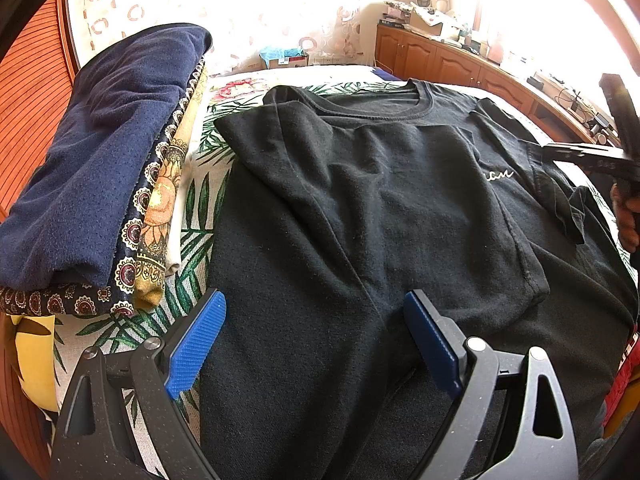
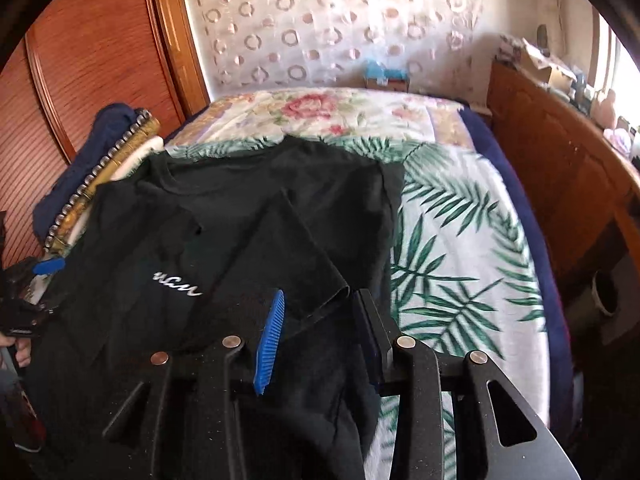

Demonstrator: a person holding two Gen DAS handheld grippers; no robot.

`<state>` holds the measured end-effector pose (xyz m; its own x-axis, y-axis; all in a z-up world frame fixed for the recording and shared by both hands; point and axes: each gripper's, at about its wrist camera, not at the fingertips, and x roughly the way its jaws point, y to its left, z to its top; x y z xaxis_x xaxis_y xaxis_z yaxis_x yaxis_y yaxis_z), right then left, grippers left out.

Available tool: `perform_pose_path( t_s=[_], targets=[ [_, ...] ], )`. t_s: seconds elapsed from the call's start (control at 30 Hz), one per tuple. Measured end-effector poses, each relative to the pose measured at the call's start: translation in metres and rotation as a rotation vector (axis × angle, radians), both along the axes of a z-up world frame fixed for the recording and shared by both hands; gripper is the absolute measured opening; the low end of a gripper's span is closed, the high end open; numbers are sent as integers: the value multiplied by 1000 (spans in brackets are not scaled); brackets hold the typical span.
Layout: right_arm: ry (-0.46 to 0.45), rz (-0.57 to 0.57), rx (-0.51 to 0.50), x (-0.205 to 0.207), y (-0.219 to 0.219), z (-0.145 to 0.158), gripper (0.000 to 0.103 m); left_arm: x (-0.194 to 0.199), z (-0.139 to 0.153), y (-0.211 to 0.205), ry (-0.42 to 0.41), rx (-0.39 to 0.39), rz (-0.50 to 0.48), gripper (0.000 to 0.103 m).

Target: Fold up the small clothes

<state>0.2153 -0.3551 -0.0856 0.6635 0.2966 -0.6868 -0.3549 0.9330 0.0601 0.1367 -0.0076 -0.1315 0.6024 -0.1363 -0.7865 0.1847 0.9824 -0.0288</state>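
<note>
A black T-shirt (image 1: pixel 380 184) lies spread on the bed (image 2: pixel 460 248), collar toward the curtain, and serves as the landmark here. Its one side is folded inward over the chest, and the other sleeve (image 2: pixel 296 248) is also turned in, half covering the white script on the front.

The left claw (image 1: pixel 316 340) hovers over the T-shirt's lower part, its blue pads (image 1: pixel 198 344) spread wide with only flat cloth below them (nothing pinched).

The right claw (image 2: pixel 320 332) sits at the T-shirt's opposite edge, just short of the folded sleeve's tip. Its jaws stand parted; dark cloth lies under and between them, but the pads do not press on it, so it is released.

Beside the T-shirt, on the left claw's side, rests a stack (image 1: pixel 100 168) of folded clothes, navy on top, patterned pieces beneath. Beyond the T-shirt's other edge, leaf-print bedding shows bare.
</note>
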Motion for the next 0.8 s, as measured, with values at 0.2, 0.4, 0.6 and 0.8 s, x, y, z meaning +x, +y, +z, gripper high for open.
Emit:
perform_pose_path(
  t_s=[0.2, 0.4, 0.6, 0.8],
  targets=[
    [13, -22, -61, 18, 24, -5, 27, 0, 0, 0, 0, 0, 0, 91],
    [-15, 48, -78, 18, 49, 5, 3, 0, 0, 0, 0, 0, 0, 91],
    [-57, 160, -27, 12, 94, 39, 3, -1, 0, 0, 0, -1, 1, 91],
    [-70, 220, 33, 13, 138, 62, 6, 0, 0, 0, 0, -1, 1, 91]
  ],
)
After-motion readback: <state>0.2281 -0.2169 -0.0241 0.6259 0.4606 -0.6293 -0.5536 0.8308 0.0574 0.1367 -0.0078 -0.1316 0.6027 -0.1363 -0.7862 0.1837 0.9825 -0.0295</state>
